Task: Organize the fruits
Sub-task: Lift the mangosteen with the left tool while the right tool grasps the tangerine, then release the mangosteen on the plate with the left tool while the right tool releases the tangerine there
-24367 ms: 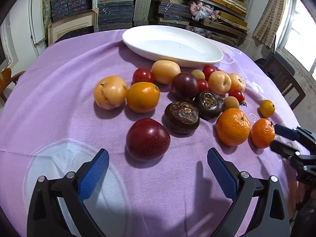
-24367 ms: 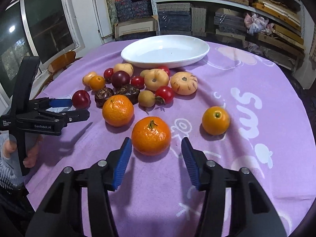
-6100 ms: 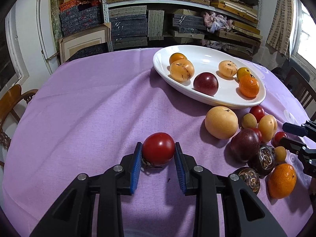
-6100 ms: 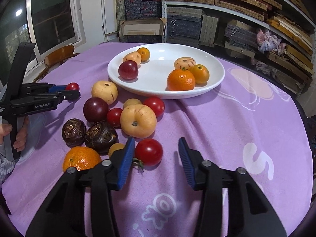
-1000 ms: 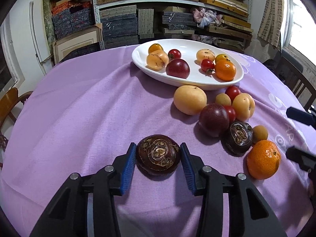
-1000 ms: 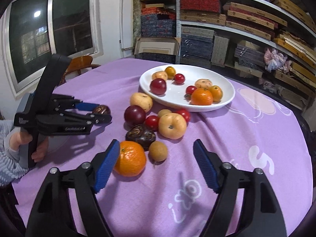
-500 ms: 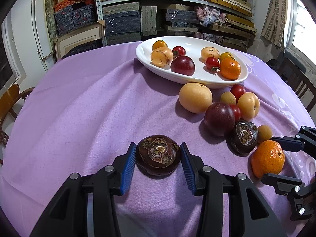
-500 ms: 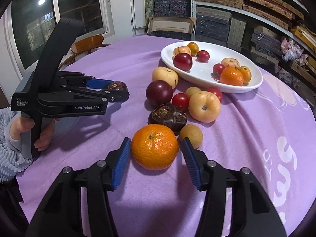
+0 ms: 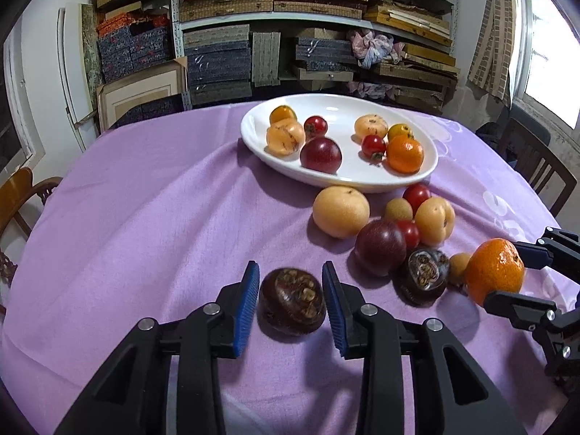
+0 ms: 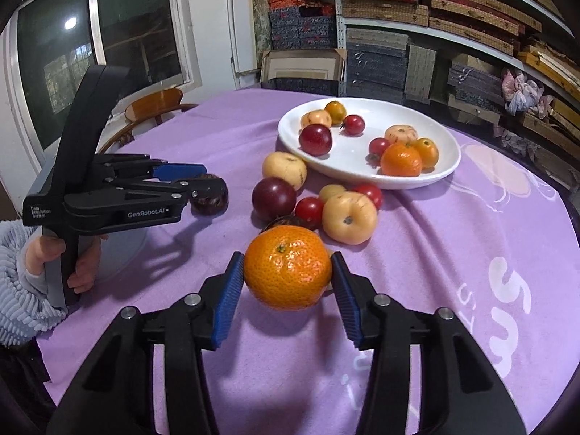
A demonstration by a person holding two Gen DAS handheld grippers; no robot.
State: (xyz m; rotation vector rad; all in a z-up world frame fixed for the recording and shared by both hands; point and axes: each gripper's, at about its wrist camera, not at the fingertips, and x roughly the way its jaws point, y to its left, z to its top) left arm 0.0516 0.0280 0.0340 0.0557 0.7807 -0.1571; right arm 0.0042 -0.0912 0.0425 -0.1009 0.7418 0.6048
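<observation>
My left gripper [image 9: 290,269] has its blue pads against both sides of a dark brown wrinkled fruit [image 9: 291,302] low over the purple cloth, and its jaws are closing. The right wrist view shows that left gripper [image 10: 214,179] with the fruit [image 10: 212,201] at its tips. My right gripper [image 10: 286,258] grips an orange mandarin [image 10: 286,272] held just above the cloth, its jaws still closing. That right gripper [image 9: 507,275] appears at the right edge of the left wrist view. A white oval plate [image 9: 362,185] beyond holds several fruits.
Loose on the cloth lie a pale yellow fruit [image 9: 340,212], a purple plum [image 9: 380,248], another dark brown fruit [image 9: 424,275], an apricot [image 9: 435,221] and small tomatoes. A hand [image 10: 83,264] holds the left gripper. Chairs [image 9: 536,166] stand around the table; shelves fill the back wall.
The left pads have closed in tighter on the dark brown fruit. The right jaws came from wide open to grip the mandarin, which has risen off the cloth.
</observation>
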